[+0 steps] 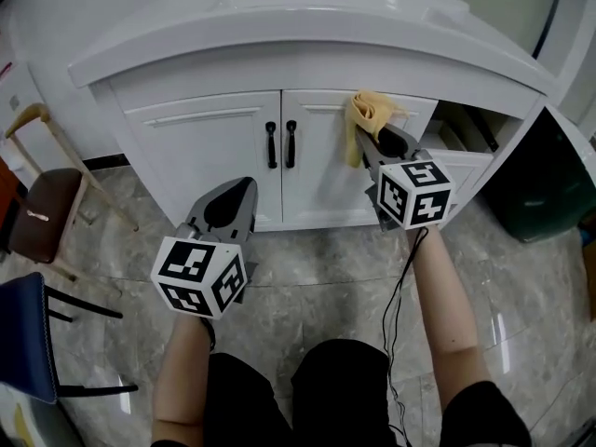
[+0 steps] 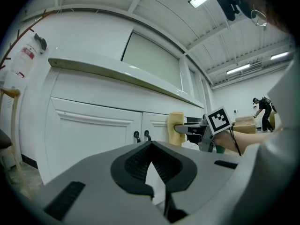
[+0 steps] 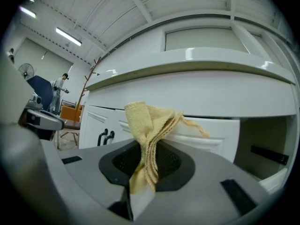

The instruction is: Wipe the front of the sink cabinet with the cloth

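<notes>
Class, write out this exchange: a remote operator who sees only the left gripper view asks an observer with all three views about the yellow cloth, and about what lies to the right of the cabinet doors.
Operator: I only see the cloth side-on, from a distance. Is it actually gripped?
Observer: Yes. In the right gripper view, the jaws of the right gripper are shut on the yellow cloth, and its folded layers stick up past them.
Operator: The other gripper blocks my view past the doors. What is there?
Observer: The head view shows an open dark compartment just right of the right door.
</notes>
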